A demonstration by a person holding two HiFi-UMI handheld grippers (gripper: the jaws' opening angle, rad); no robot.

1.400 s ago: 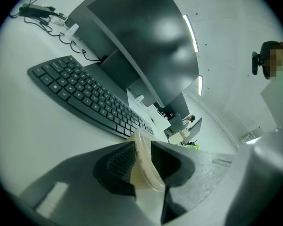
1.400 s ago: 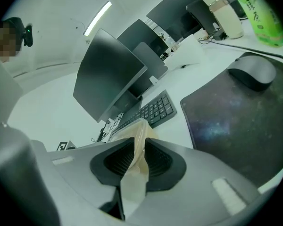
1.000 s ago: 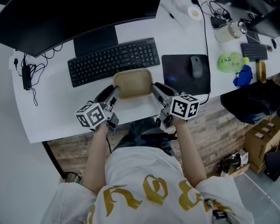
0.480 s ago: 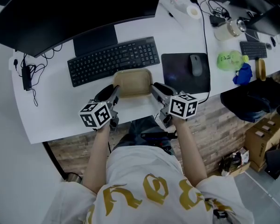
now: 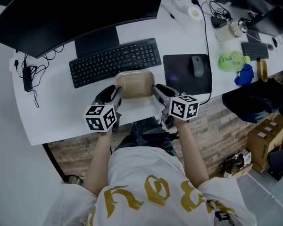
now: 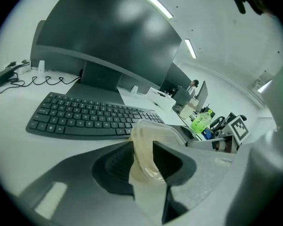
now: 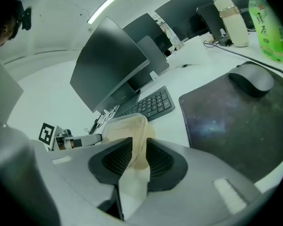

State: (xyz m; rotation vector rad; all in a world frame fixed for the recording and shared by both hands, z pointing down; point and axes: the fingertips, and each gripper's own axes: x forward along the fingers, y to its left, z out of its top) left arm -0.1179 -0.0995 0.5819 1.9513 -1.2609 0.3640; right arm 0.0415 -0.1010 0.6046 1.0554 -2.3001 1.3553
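Left gripper (image 6: 144,147) is clamped on the left rim of the tan, see-through plastic tub (image 5: 134,83), and the right gripper (image 7: 134,149) pinches the right rim the same way. So the tub hangs between them at the near edge of the white desk (image 5: 56,107). Compared with a second ago both grippers have rolled level and the tub looks tipped up, off the desk rather than lying flat. Black keyboard (image 5: 114,60) is just beyond it, dark mouse pad (image 5: 179,76) with a grey mouse (image 5: 196,66) to the right.
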